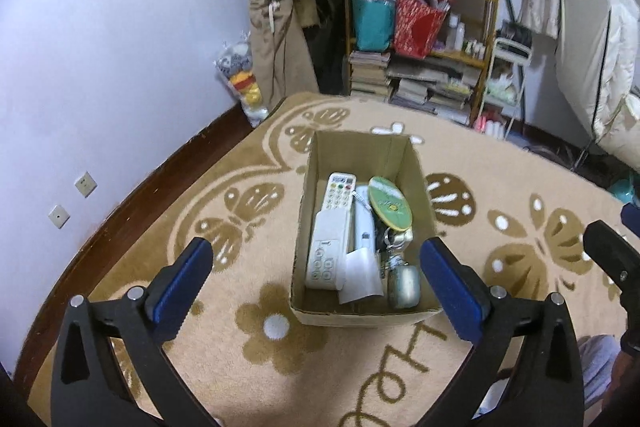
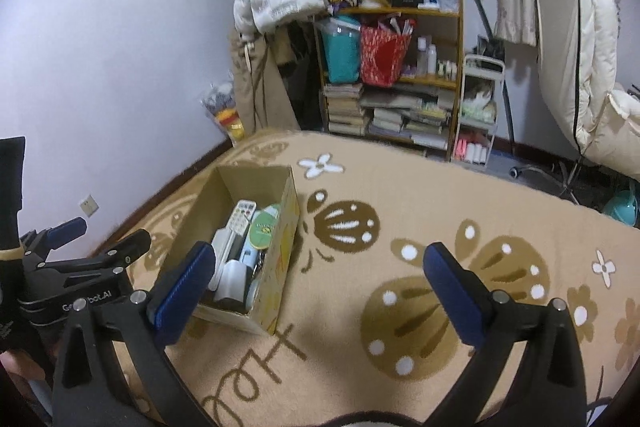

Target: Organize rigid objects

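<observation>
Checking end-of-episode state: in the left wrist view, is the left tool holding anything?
No. The left tool stands wide open above the cardboard box, with nothing between its blue pads.

Matt cardboard box point(image 1: 362, 155); fuzzy pile rug point(image 1: 500, 179); glossy plastic remote point(image 1: 334, 227).

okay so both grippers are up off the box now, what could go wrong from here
1. The round green tin leans on the other items in the cardboard box, so a nudge could tip it.
2. The white remote and the other items are crammed together; another object may not fit.
3. Left gripper and right gripper are close together, risking a bump.
</observation>
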`<control>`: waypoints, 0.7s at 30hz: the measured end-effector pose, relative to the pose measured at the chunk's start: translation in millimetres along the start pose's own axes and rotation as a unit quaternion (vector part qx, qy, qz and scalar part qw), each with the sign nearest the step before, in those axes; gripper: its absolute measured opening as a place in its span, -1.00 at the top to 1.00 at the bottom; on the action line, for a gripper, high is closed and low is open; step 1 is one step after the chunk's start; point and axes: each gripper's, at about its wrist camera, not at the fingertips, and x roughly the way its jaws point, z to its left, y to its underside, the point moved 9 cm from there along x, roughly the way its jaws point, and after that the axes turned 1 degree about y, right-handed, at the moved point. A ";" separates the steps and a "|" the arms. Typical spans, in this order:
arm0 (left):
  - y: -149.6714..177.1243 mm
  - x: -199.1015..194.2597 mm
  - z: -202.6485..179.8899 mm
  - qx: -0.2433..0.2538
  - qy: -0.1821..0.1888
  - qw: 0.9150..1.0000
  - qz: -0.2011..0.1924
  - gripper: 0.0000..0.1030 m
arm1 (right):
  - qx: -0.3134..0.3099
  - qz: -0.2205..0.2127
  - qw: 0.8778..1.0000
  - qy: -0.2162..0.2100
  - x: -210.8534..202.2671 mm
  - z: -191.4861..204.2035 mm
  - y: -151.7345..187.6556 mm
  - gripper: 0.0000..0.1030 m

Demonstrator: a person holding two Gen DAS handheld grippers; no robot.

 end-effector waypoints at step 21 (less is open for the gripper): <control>-0.4 -68.2 -11.8 0.027 -0.011 0.994 -0.106 -0.99 | 0.004 -0.077 0.997 -0.003 -39.0 -6.5 25.8 -1.00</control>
